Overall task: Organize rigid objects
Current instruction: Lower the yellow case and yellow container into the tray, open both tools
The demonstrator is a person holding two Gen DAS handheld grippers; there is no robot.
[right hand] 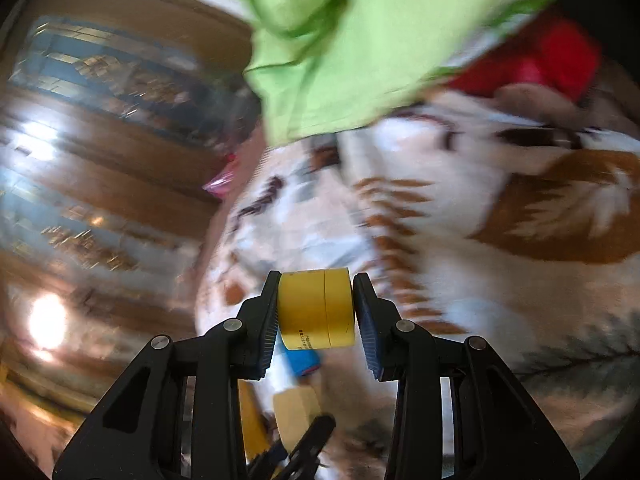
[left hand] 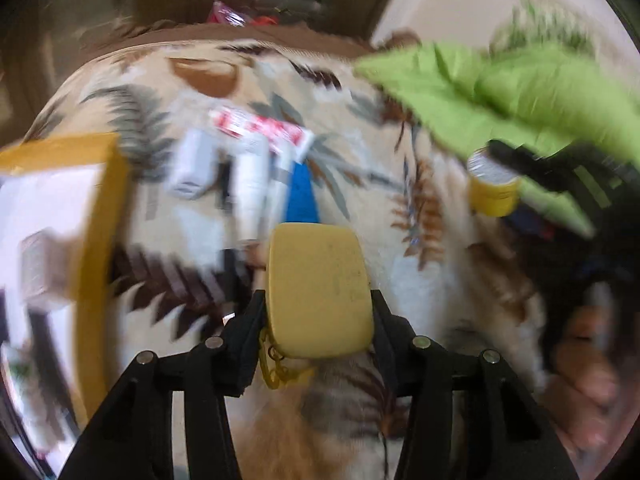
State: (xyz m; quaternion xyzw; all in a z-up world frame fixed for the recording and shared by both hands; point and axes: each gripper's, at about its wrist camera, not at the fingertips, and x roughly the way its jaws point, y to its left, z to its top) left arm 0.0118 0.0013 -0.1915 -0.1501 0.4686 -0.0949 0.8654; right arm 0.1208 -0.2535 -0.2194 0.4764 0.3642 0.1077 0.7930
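Note:
My left gripper is shut on a flat yellow case with a small chain, held above the leaf-patterned blanket. My right gripper is shut on a small yellow jar; it also shows in the left wrist view with a silver lid, at the right. Several white tubes and boxes, a red-and-white tube and a blue item lie on the blanket ahead of the left gripper. An open yellow-rimmed box stands at the left.
A green cloth lies at the blanket's far right, also in the right wrist view. A red object sits beyond it. A wooden cabinet stands past the bed edge. Both views are motion-blurred.

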